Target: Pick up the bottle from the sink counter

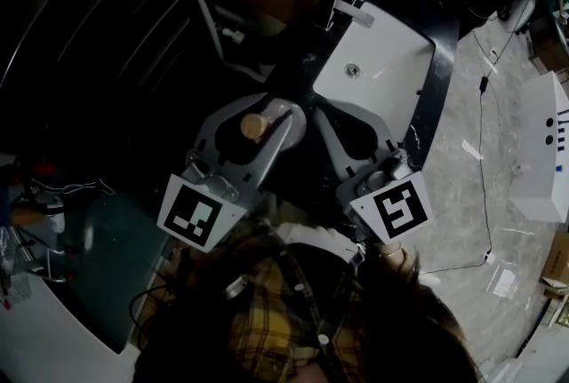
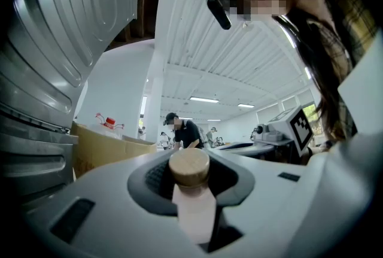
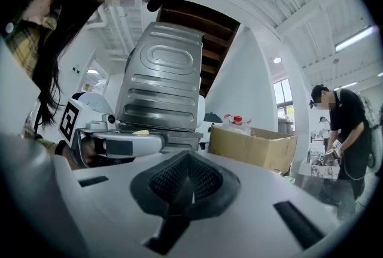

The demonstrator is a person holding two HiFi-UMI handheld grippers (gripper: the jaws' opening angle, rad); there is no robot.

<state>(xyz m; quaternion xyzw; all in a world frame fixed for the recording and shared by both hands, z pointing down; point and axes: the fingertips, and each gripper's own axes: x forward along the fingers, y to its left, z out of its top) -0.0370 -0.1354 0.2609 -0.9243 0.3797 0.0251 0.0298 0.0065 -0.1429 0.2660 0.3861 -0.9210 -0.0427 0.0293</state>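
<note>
R gripper (image 3: 187, 174) jaws pressed together, nothing btwn them. Beyond, at left, L gripper (image 3: 119, 144) w/ its marker cube (image 3: 70, 120); small tan bit on top, too small to ID. Behind it, ribbed grey metal panel (image 3: 161, 80). Right of center, cardboard box (image 3: 251, 146) w/ red-capped clear jug (image 3: 237, 121) poking out. Far right, person in black (image 3: 341, 125) looking down. Upper left, long hair & plaid sleeve (image 3: 24, 41).

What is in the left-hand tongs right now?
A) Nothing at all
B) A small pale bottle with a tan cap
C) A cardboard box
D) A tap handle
B: in the left gripper view the left tongs are closed on a pale bottle with a round tan cap, while the right tongs are shut with nothing between them.
</note>
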